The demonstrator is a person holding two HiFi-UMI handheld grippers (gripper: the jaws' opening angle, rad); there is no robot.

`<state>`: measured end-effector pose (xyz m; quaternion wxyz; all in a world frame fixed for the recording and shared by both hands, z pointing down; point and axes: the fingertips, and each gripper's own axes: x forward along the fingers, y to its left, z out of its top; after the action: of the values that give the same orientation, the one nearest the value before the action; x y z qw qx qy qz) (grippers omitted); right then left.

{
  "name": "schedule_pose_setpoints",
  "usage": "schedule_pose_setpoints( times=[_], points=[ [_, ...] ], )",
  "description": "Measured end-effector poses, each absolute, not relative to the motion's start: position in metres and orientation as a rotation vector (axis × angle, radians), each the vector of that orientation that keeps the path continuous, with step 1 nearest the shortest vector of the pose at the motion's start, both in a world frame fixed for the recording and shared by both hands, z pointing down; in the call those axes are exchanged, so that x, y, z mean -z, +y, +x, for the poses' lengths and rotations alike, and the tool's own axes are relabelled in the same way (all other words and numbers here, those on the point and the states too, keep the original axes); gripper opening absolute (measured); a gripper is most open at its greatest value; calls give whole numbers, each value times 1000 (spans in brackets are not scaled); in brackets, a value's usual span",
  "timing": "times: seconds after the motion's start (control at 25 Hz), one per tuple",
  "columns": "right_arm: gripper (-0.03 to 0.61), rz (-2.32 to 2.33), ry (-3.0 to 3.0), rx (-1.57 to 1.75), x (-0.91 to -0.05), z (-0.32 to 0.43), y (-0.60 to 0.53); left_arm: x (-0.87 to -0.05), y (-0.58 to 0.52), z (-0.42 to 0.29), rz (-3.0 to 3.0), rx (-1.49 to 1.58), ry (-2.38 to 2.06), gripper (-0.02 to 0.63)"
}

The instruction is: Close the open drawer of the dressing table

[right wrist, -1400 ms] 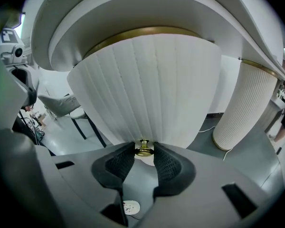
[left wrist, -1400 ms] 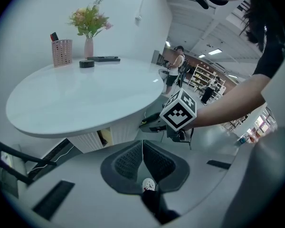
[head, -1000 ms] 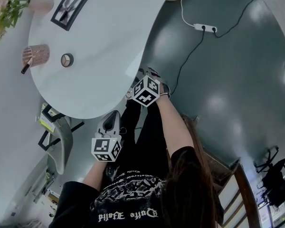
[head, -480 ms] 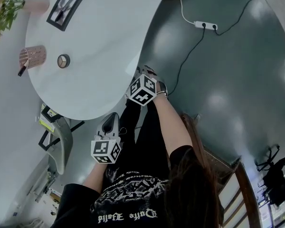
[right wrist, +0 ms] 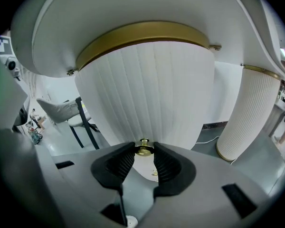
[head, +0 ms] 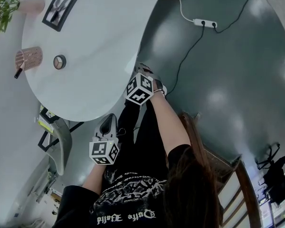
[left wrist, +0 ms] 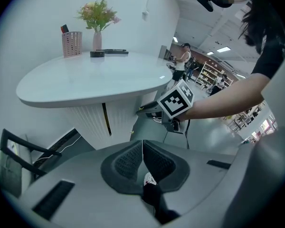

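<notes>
One view alone shows right gripper [right wrist: 144, 145] pinching knob [right wrist: 144, 149].

The only lettering is a line of white gothic script across the black shirt [head: 126, 214], seen upside down in the head view and too ornate to read with certainty. The left cube [head: 103, 152] and right cube [head: 140, 89] bear only black-and-white square code patterns.

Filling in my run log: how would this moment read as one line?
right gripper: shut on gold knob | left gripper: shut, empty | knob: on ribbed white front
</notes>
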<state>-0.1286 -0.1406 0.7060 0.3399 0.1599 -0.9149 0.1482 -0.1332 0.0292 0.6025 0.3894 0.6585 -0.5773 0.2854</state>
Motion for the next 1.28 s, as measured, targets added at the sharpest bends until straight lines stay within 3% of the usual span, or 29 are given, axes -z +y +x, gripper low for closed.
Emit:
schedule_pose_setpoints(
  times=[0.44,0.6,1.28],
  points=[
    [150,444,-2383,-422,-708,-126,-142,-605,28,-127,1689,-730,-1460,26],
    [245,503,-2389,-519,-702,-117,-150,-602,26,-125,1699,-721,-1466,26],
    [247,736,-2447,-599,-598,-50,-122,-553,3,-87,1877,-621,-1431,26]
  ],
)
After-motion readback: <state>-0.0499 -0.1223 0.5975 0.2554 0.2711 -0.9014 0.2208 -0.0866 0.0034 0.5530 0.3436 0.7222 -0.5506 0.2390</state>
